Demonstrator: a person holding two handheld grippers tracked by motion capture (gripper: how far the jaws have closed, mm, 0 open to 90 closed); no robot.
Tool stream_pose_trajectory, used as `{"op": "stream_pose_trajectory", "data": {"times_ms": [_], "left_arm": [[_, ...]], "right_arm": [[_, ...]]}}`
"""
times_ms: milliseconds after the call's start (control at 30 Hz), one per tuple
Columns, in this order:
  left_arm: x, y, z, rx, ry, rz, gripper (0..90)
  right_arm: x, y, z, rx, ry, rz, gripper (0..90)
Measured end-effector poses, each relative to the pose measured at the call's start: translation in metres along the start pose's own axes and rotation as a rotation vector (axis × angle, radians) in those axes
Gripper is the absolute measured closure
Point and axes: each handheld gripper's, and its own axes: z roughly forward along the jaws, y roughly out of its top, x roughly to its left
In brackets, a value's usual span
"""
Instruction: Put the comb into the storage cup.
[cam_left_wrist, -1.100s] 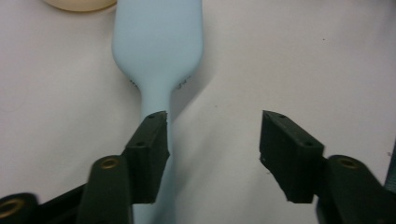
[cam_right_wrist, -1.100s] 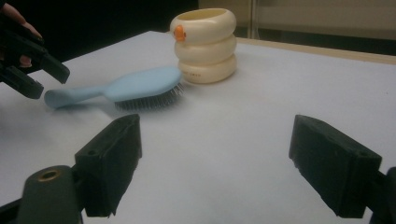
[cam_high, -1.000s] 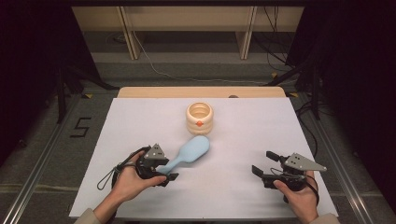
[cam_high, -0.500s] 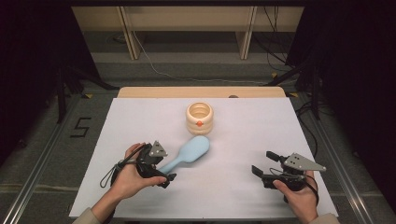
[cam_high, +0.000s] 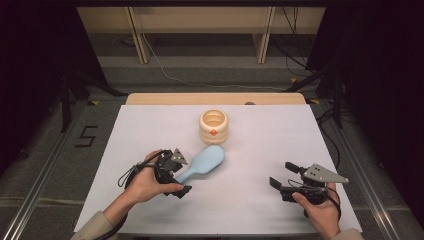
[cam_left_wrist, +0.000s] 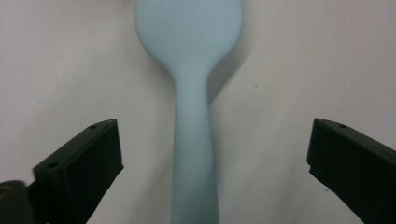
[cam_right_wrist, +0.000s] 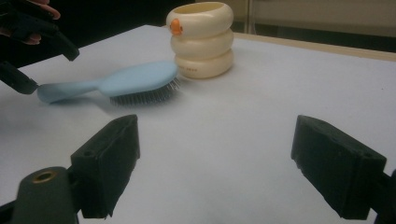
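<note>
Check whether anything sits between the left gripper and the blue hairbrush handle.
Nothing visible does. The left gripper has its jaws wide open on either side of the hairbrush handle, with only bare white table in the gaps. The cream ringed cup stands beyond the brush head.

Floor mark (cam_high: 86, 136): the digit "5", on the grey floor just off the tabletop's left edge.
Cream holder (cam_right_wrist: 201, 39): small dark print low on its side, too small to read.
</note>
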Motion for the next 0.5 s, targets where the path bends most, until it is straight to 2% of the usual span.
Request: {"op": "stream_pose_trajectory", "data": {"times_ms": [167,500], "left_arm": [[0.005,0.010,0.007,0.045,-0.025,0.005,9.8],[0.012,0.025,0.020,0.121,0.007,-0.013,19.6]], "right_arm": [[0.000,0.000,0.000,0.001,0.001,0.003,16.2],[0.000,0.000,0.000,0.003,0.000,0.002,16.2]]}}
